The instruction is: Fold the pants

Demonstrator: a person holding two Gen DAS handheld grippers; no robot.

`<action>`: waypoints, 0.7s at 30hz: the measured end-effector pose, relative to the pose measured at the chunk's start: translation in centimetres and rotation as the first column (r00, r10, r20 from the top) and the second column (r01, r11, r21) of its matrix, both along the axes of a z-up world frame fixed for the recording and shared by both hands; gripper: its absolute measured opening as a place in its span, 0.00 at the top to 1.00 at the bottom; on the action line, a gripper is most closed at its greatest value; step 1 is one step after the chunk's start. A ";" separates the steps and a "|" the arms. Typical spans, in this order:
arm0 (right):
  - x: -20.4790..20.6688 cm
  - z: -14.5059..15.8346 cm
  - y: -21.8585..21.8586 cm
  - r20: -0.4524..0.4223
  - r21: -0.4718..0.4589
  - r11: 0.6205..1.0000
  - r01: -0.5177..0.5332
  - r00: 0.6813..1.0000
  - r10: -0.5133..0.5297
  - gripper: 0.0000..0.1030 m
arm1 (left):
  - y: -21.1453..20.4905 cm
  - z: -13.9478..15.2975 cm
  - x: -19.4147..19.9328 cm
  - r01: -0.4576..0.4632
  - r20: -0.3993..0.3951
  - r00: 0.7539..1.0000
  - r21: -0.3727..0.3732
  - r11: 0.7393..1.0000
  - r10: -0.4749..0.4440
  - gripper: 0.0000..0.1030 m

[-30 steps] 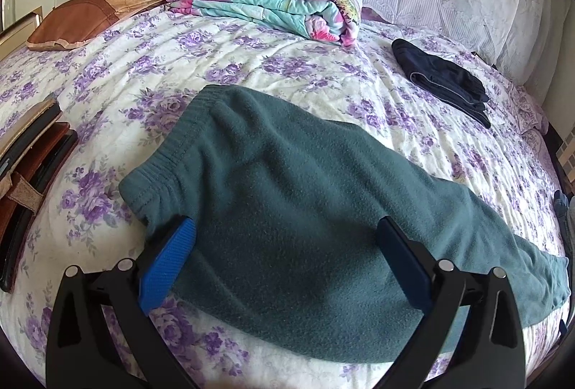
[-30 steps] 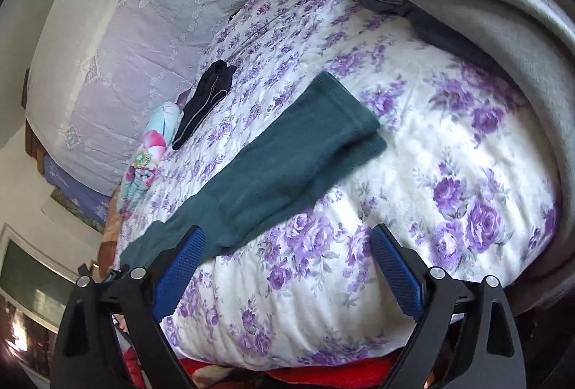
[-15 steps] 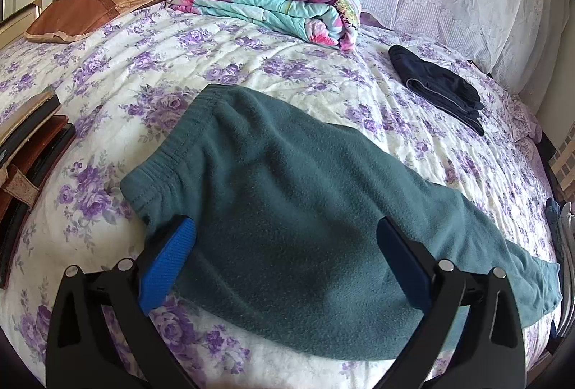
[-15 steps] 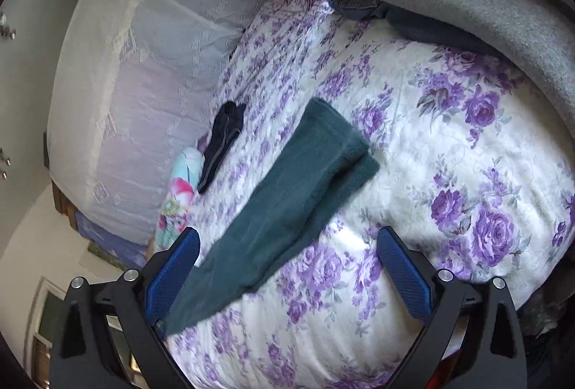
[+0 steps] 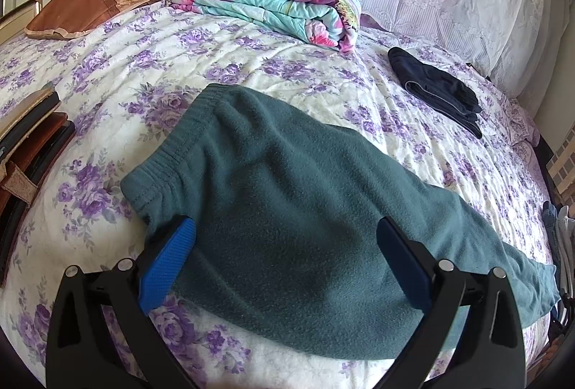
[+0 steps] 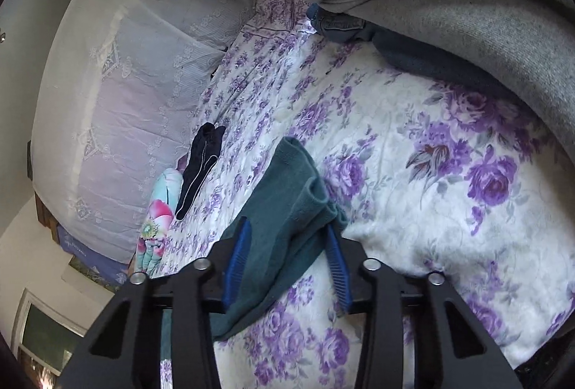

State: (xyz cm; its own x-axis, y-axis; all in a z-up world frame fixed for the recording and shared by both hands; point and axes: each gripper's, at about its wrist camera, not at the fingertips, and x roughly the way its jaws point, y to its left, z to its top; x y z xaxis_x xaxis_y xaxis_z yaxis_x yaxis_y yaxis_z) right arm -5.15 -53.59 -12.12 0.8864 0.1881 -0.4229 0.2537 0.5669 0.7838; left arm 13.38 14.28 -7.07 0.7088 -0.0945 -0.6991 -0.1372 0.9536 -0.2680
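Teal fleece pants (image 5: 287, 209) lie on the floral bedspread, folded lengthwise, waistband to the left, legs running right. My left gripper (image 5: 284, 256) is open, its blue pads either side of the seat area just above the cloth. In the right wrist view the leg cuffs (image 6: 291, 195) lie between the pads of my right gripper (image 6: 287, 256). Its jaws have narrowed around the cuff end and the cloth bunches at the right pad; a gap still shows between the pads.
A folded floral quilt (image 5: 273, 8) and a brown pillow (image 5: 93, 4) lie at the head. A folded dark garment (image 5: 435, 90) sits at the back right. Brown bags (image 5: 25, 151) are at the left edge. Grey and blue clothes (image 6: 449, 11) are piled beyond the cuffs.
My right gripper moved onto the cuff end and its jaws narrowed around the cloth. The left gripper stayed open over the seat, almost unmoved.
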 end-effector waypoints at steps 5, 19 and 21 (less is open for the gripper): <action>-1.9 0.6 0.0 -0.028 0.021 1.000 -0.009 1.000 0.010 0.53 | 0.4 -0.1 -0.3 -0.001 0.012 1.000 -0.037 0.999 0.001 0.05; -0.4 0.3 0.9 -0.033 -0.143 0.989 0.044 0.998 -0.050 0.74 | 0.8 -0.1 -0.5 -0.003 0.025 1.000 -0.071 0.997 0.005 0.05; -1.4 -0.2 0.9 0.008 -0.156 0.984 0.090 0.996 -0.090 0.89 | 0.7 -0.1 -0.5 -0.003 0.024 1.000 -0.071 0.997 0.005 0.05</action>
State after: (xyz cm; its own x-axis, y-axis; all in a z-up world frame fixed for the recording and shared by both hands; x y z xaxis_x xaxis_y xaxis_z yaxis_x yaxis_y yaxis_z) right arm -6.51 -52.74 -12.36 0.8972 0.0396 -0.4397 0.3081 0.6572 0.6879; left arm 12.89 15.02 -7.13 0.7261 -0.1402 -0.6732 -0.1336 0.9316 -0.3381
